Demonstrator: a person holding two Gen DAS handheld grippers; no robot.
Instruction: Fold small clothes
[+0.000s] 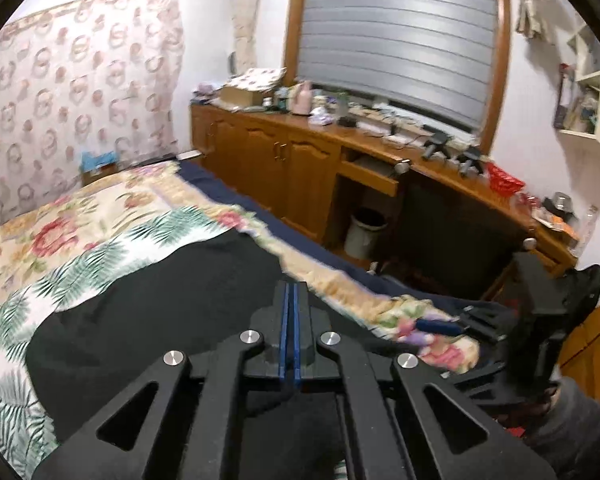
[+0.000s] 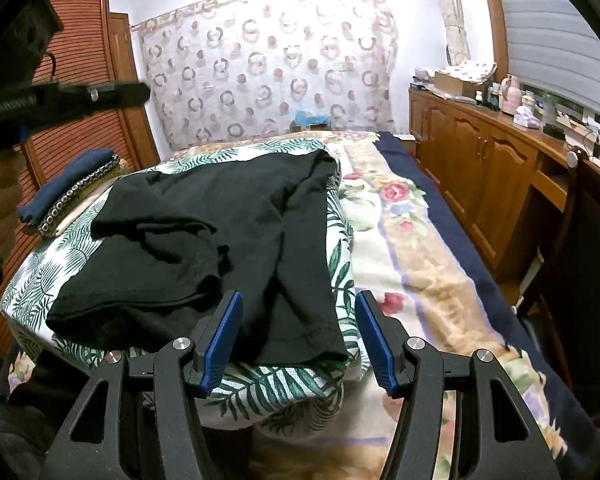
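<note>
A black garment (image 2: pixel 204 232) lies rumpled and partly folded on a palm-leaf cloth (image 2: pixel 296 388) on the bed. My right gripper (image 2: pixel 298 340) is open, its blue pads either side of the garment's near hem, just above it. In the left wrist view the same black garment (image 1: pixel 148 304) spreads under my left gripper (image 1: pixel 291 304), whose blue pads are pressed together; I cannot see cloth between them. The right gripper (image 1: pixel 452 326) shows at the bed's right edge in that view.
The bed has a floral blanket (image 2: pixel 404 248) and a navy edge (image 2: pixel 480 264). A folded stack of clothes (image 2: pixel 72 192) sits at the far left. Wooden cabinets (image 2: pixel 484 176) with clutter run along the right; a wardrobe (image 2: pixel 80 92) stands left.
</note>
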